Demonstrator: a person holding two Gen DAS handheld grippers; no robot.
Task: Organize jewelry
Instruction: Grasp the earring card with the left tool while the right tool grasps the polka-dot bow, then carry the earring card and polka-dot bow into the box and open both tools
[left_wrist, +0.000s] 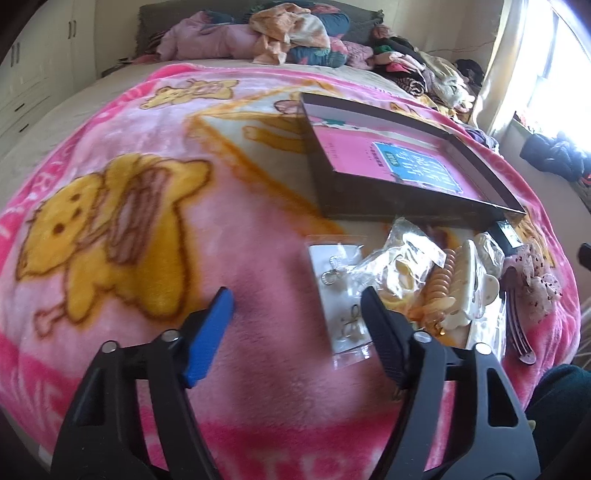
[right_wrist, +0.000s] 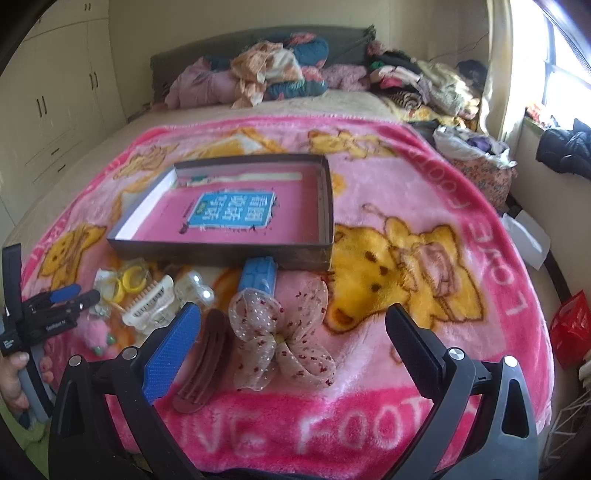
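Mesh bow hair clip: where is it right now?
In the right wrist view the mesh bow hair clip lies on the pink blanket between the open right gripper fingers, beside the brown hair clip, in front of the shallow box.

One box (right_wrist: 221, 251), one bow (right_wrist: 280, 332), two hair claw clips (right_wrist: 147, 306), two earring pairs (left_wrist: 340, 291).

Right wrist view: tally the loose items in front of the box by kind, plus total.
Hair bows: 1, the dotted bow
Hair clips: 2, the brown clip and the white claw clip
Clear packets: 2, one with yellow rings, one beside the claw clip
Blue packs: 1
Pink fluffy charms: 1
Total: 7. More may lie hidden behind the left gripper.
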